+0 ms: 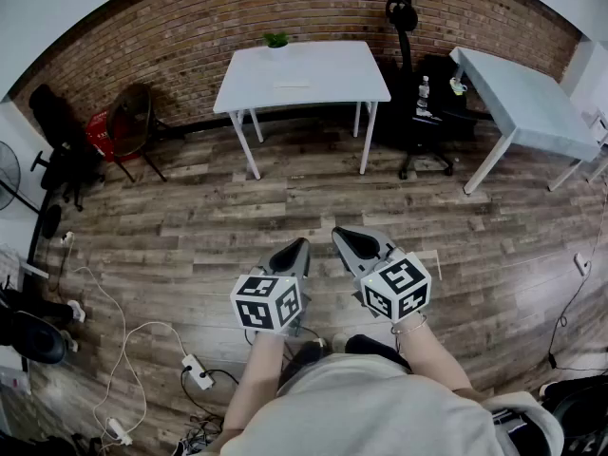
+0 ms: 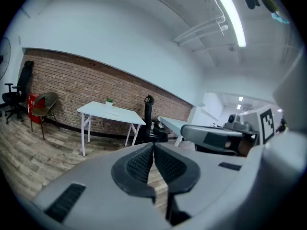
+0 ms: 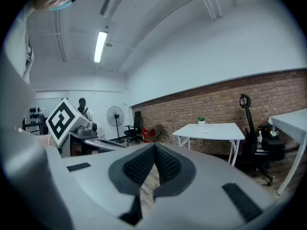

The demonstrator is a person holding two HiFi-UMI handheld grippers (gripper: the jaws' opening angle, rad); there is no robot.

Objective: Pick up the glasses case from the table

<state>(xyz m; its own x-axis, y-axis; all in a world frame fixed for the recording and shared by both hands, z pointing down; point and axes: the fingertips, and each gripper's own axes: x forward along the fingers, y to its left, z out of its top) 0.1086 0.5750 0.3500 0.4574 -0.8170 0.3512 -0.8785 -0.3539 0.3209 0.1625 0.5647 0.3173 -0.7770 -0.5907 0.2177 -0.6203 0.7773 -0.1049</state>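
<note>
You held your left claw (image 1: 305,243) clenched and empty above the floor (image 1: 190,217), your right claw (image 1: 335,231) just beside it clenched on nothing too, while a flat pale thing, perhaps the case (image 1: 292,85), lay on the far counter (image 1: 332,69) near the plant (image 1: 276,40).

No words, numbers or brand names can be read anywhere. The only printed marks are black-and-white square patterns on the left marker cube (image 1: 268,302) of the left hand-held gripper (image 1: 300,248) and on the right marker cube (image 1: 397,287) of the right hand-held gripper (image 1: 342,237). They carry no letters or digits. Any print on the bottle (image 1: 423,94) is too small to tell.
</note>
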